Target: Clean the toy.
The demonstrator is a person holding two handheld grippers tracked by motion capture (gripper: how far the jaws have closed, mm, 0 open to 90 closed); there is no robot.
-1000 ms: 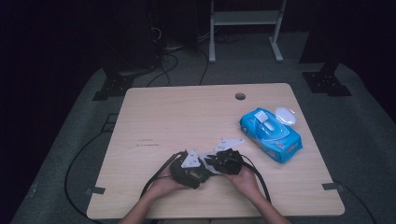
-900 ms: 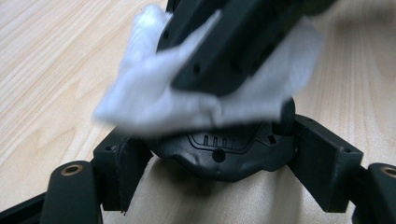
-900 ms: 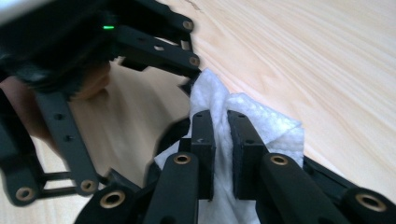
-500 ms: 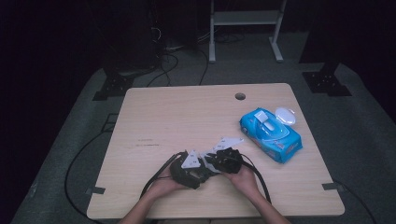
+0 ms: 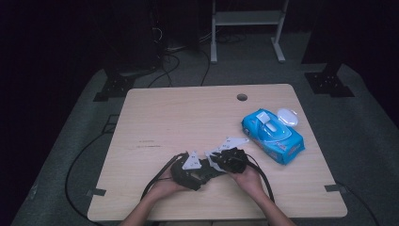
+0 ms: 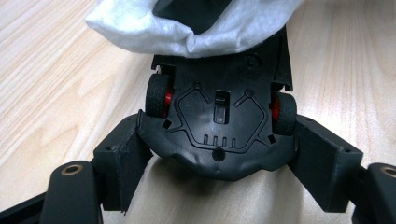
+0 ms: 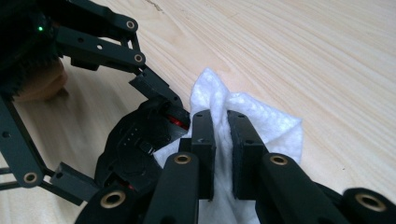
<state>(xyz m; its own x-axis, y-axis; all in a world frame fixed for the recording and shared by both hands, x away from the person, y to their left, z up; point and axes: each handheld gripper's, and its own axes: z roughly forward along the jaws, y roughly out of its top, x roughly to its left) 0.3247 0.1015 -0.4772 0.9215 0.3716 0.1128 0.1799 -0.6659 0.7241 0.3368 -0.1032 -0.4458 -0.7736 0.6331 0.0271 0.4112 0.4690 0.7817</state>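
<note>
Toy car [image 6: 219, 126], black plastic, seen belly-up in left gripper view: moulded underside w/ ribs, small slots, a centre tab; black tyres on red hubs at both sides. No readable writing on chassis. Car sits at near-centre of wooden table [image 5: 188, 117], between the two hands in high view.

Left gripper [image 6: 219, 179]: jaws clamped against both flanks of car, one per side, just behind the wheels.

Right gripper [image 7: 222, 140]: jaws pinched tight on a fold of white wet wipe [image 7: 261, 121]; wipe bunched, textured, draped over car's far end and touching it.

Blue wipes pack [image 5: 273, 136] lies well apart at table's right, white flip lid [image 5: 288, 116] open; print on pack too small to read.
</note>
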